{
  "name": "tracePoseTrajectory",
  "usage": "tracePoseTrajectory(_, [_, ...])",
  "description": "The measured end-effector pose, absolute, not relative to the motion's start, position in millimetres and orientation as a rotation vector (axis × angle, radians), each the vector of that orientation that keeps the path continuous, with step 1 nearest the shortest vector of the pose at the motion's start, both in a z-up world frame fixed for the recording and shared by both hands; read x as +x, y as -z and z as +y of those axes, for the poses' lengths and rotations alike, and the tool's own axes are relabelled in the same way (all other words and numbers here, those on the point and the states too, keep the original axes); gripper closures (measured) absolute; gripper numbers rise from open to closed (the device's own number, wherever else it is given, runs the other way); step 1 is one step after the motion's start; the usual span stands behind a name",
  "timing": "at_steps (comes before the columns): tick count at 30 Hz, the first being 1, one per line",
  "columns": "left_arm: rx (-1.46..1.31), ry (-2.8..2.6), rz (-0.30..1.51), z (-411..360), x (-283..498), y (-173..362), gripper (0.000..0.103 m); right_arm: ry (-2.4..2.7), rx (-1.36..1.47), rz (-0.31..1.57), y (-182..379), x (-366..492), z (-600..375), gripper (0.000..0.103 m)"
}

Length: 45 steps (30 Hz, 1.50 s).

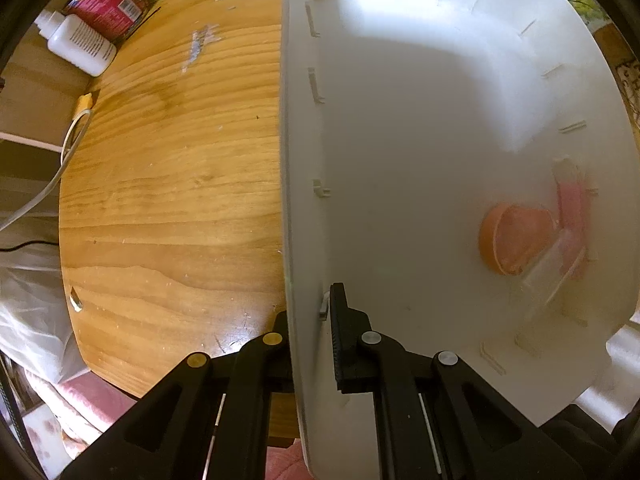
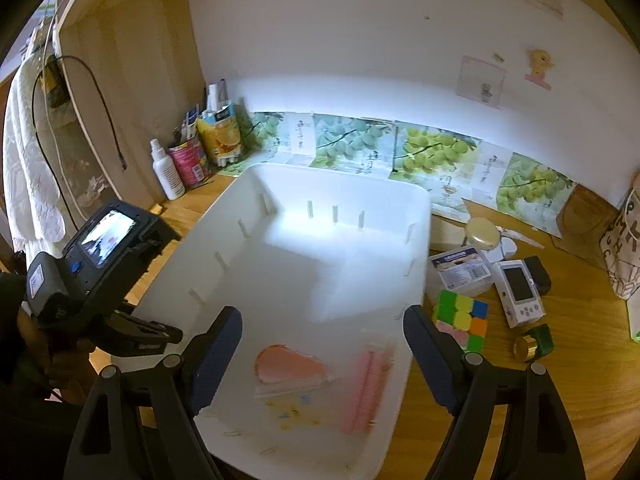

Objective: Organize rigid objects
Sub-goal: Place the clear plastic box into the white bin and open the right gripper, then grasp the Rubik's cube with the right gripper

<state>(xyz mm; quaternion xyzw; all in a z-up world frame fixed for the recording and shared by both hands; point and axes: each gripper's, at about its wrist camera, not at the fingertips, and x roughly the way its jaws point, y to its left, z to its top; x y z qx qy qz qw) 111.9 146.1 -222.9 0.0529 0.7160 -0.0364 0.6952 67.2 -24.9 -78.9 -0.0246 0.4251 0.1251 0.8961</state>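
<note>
A white plastic bin with slotted walls stands on the wooden table. My left gripper points down and is shut on the bin's left wall, one finger outside and one inside. In the bin lie an orange cup on its side, a pink item and a clear case with yellow print. My right gripper hangs over the bin's near end, open, with nothing between its pads.
Right of the bin lie a colour cube, a white handheld device, a green bottle with a gold cap, a labelled box and a gold-lidded jar. A white spray bottle, red can and juice carton stand at the back left.
</note>
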Motion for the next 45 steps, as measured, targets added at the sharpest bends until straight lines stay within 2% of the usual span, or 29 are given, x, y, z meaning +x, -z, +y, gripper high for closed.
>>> tracePoseTrajectory(24, [0.014, -0.12, 1.575, 157, 115, 224, 0.09, -0.24, -0.046, 0.828, 123, 81, -147, 0.02])
tracePoseTrajectory(45, [-0.042, -0.263, 1.578, 168, 117, 228, 0.085, -0.443, -0.184, 0.806, 183, 106, -146, 0.02])
